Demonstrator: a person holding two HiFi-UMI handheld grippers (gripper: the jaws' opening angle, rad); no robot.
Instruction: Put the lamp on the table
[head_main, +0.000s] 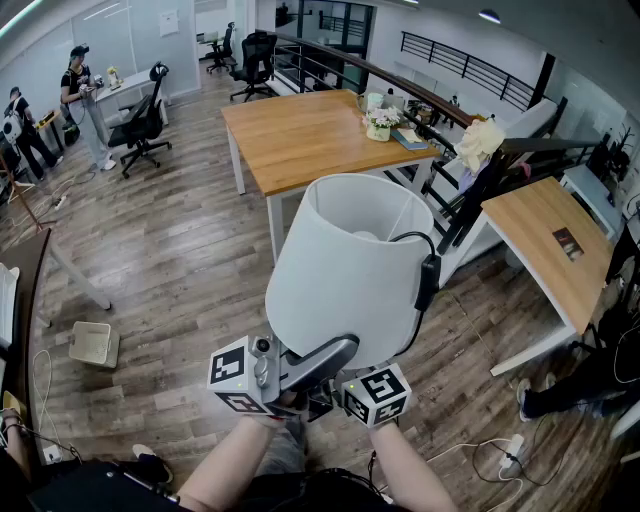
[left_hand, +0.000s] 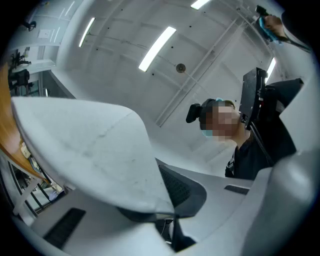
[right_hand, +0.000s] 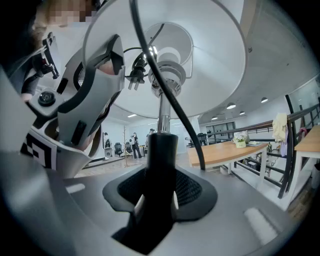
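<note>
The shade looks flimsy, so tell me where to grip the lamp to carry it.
Grip the black stem under the shade, coming from the side away from the cord. It is slim, looks rigid and fits between jaws, as the right gripper holds it now; the shade is wide and thin.

From where I'm sitting, the wood plank floor (head_main: 180, 250) fills most of the head view. A black office chair (head_main: 143, 125) is upper left, with a couple of people (head_main: 78, 75) standing just behind it. A little white box (head_main: 94, 343) sits on the floor at left. There's a small flower pot (head_main: 380, 122) top centre and a white power strip (head_main: 512, 449) lower right.
</note>
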